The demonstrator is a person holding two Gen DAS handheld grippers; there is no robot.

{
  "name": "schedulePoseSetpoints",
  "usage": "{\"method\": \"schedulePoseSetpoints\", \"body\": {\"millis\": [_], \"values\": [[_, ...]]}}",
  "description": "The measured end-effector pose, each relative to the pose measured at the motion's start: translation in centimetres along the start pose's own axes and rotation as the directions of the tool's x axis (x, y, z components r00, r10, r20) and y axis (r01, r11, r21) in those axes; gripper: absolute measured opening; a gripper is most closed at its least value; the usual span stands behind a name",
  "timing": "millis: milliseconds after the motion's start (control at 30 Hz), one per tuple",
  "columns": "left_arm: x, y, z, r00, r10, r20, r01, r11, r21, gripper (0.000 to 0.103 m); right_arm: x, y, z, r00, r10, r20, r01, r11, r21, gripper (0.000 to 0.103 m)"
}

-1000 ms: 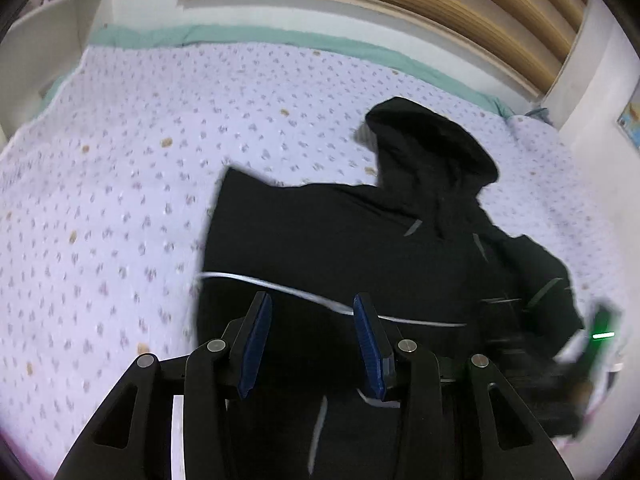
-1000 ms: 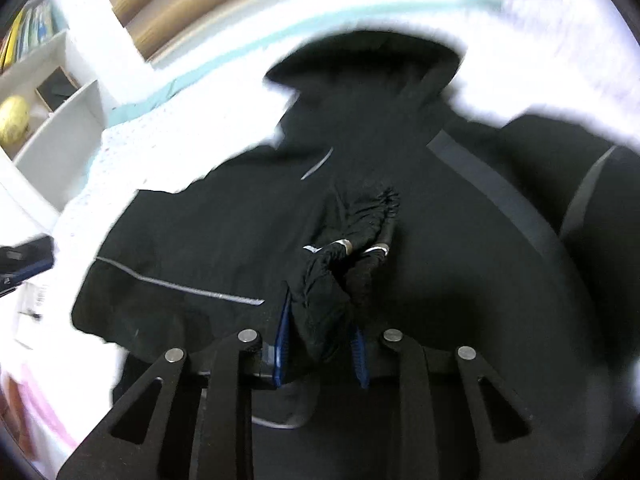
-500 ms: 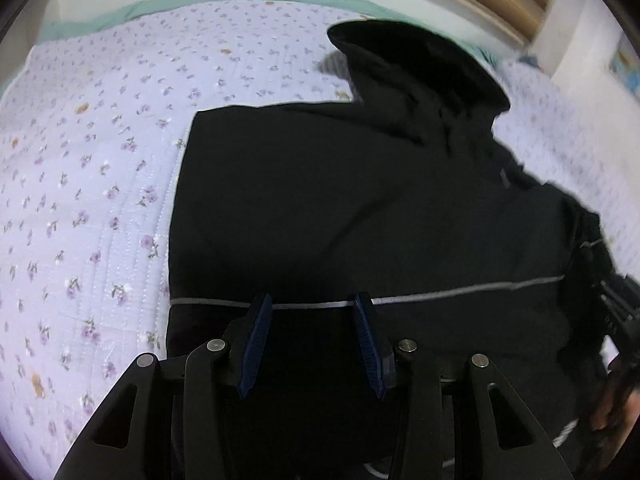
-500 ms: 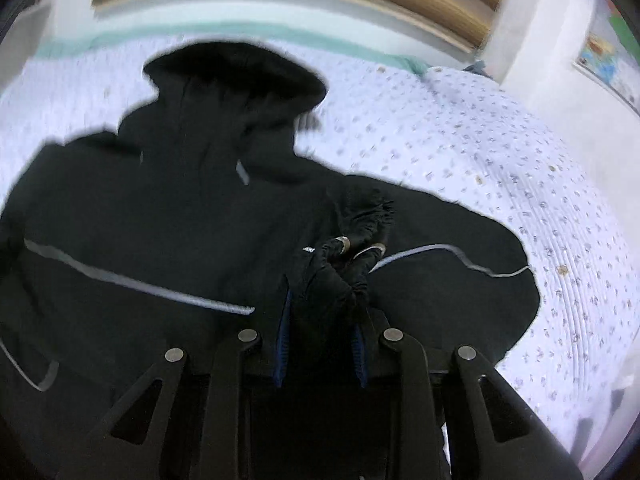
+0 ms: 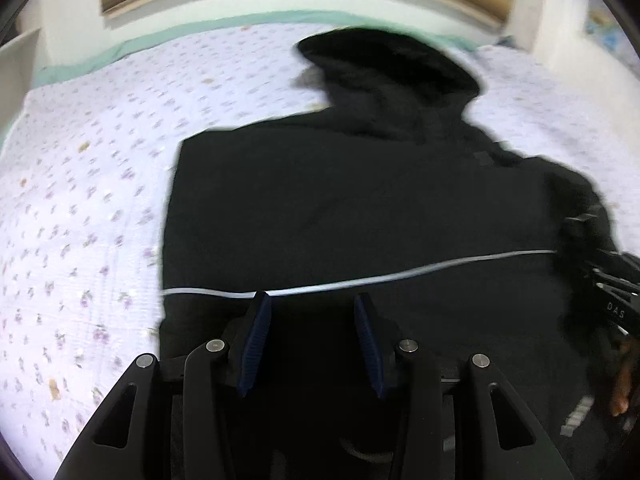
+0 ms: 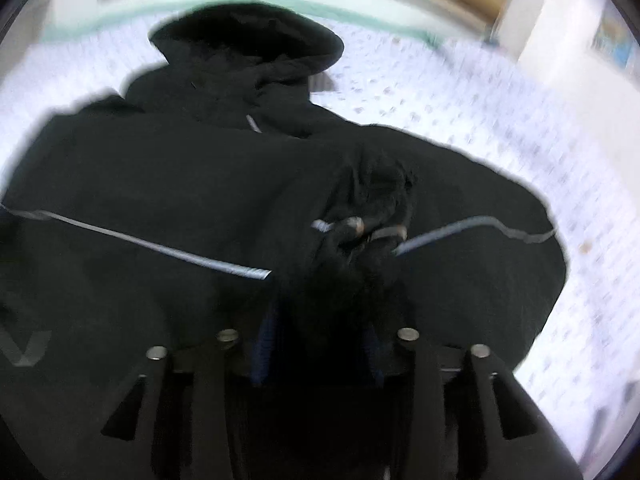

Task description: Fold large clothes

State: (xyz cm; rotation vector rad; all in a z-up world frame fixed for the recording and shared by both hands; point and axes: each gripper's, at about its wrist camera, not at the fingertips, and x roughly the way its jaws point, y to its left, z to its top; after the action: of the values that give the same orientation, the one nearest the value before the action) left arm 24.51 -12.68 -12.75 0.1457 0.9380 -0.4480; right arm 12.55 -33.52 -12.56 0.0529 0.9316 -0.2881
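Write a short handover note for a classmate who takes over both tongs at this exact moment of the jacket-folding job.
Left tongs: open, empty, hanging over the lower part of the black hooded jacket, near its thin reflective stripe.
Right tongs: shut on a bunched sleeve cuff, held over the jacket's middle.
The jacket lies spread on the floral bedspread, hood toward the headboard.
Done: this sleeve is gathered and brought in over the body.
Left: lay the sleeve flat, release it, then probably fold the body. The state of the other sleeve is unclear.
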Motion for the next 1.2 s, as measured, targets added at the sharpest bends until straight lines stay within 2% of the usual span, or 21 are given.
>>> {"method": "schedulePoseSetpoints", "body": {"millis": [100,167,267,367,467,567,667,767,867,900,967,1067,1200], "values": [[-2.5,-3.3,1.6,0.998,-0.058,0.027,0.058,0.998,0.005,0.044,-4.5,-2.3,0.2,0.99,0.123,0.063,-0.126,0.991,0.045,0.059],[-4.2,-6.3,2.9,0.99,-0.131,0.046,0.131,0.991,0.009,0.044,-6.9,-3.6,0.2,0.984,0.146,0.101,-0.151,0.987,0.049,0.063],[-6.0,-11.8,4.7,0.977,-0.203,0.057,0.2,0.978,0.052,0.044,-10.0,-6.5,-0.1,0.975,0.162,0.151,-0.173,0.983,0.063,0.066],[-7.3,-17.3,5.9,0.973,-0.217,0.073,0.206,0.97,0.131,0.044,-11.6,-10.2,-0.4,0.972,0.144,0.183,-0.165,0.981,0.105,0.067],[-7.9,-21.1,6.9,0.963,-0.256,0.084,0.24,0.957,0.164,0.044,-11.3,-14.8,-1.0,0.977,0.111,0.184,-0.144,0.973,0.179,0.071],[-6.1,-23.5,7.4,0.975,-0.205,0.082,0.189,0.968,0.165,0.044,-9.8,-19.8,-2.2,0.979,0.128,0.158,-0.172,0.937,0.304,0.078],[-1.5,-24.2,6.8,0.985,-0.164,0.048,0.158,0.982,0.103,0.044,-7.9,-24.2,-3.4,0.973,0.181,0.14,-0.225,0.876,0.428,0.081],[4.1,-23.0,5.2,0.997,-0.077,0.031,0.075,0.996,0.051,0.044,-5.7,-27.2,-4.9,0.973,0.207,0.102,-0.23,0.833,0.503,0.081],[8.9,-21.0,3.6,0.992,-0.115,-0.05,0.113,0.992,-0.047,0.044,-3.9,-28.6,-5.6,0.973,0.219,0.073,-0.224,0.82,0.527,0.081],[9.5,-20.4,3.1,0.991,-0.13,-0.039,0.127,0.989,-0.071,0.044,-3.3,-28.8,-5.6,0.974,0.219,0.064,-0.219,0.821,0.528,0.081],[9.9,-20.1,2.3,0.988,-0.153,0.016,0.153,0.987,-0.045,0.044,-1.6,-29.0,-5.2,0.976,0.211,0.048,-0.204,0.824,0.528,0.081],[10.1,-21.1,1.6,0.991,-0.12,0.055,0.119,0.993,0.016,0.044,0.8,-29.8,-4.8,0.98,0.197,0.034,-0.183,0.812,0.554,0.081],[10.4,-22.1,0.7,0.991,-0.079,0.108,0.072,0.995,0.07,0.045,4.5,-31.0,-4.4,0.968,0.249,0.036,-0.216,0.748,0.628,0.083]]}}
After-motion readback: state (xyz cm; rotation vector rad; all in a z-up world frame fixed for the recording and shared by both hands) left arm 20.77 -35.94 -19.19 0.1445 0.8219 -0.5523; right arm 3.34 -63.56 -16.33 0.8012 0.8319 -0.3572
